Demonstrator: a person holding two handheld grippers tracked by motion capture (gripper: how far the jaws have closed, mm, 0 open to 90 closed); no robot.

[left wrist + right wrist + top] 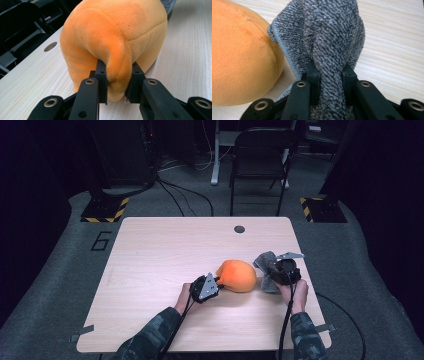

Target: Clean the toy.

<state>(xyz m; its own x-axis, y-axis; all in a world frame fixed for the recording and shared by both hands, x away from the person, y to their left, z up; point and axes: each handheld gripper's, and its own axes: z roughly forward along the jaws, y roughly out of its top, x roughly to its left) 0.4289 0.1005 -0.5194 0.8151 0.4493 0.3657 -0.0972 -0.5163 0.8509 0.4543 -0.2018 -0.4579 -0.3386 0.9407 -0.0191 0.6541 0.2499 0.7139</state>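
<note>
The left gripper [117, 86] is pinching a fold of the rounded orange plush toy [112, 40]; its two black fingers [101, 75] are standing close together with the bulging plush squeezed between them. The right gripper [330, 82] is clamping a bunched ridge of the grey looped-pile cloth [329, 37], its fingers [349, 75] pressing on either side of the fabric.

In the high view, the orange plush toy [236, 275] is lying on the near-right part of the pale wooden table [160, 255], with the left gripper [216, 282] at its left end and the right gripper [276, 269] holding the grey cloth [264, 262] just beside its right end. The right gripper view is showing the cloth's stitched hem [283, 50] touching the toy's side, a contact the high view leaves too small to judge. The left gripper view is showing a round hole [50, 46] in the tabletop beyond the toy.

The table is standing on grey carpet [50, 285] in a dark room, with a black folding chair [261, 160], floor cables and yellow-black striped stand bases behind it.
</note>
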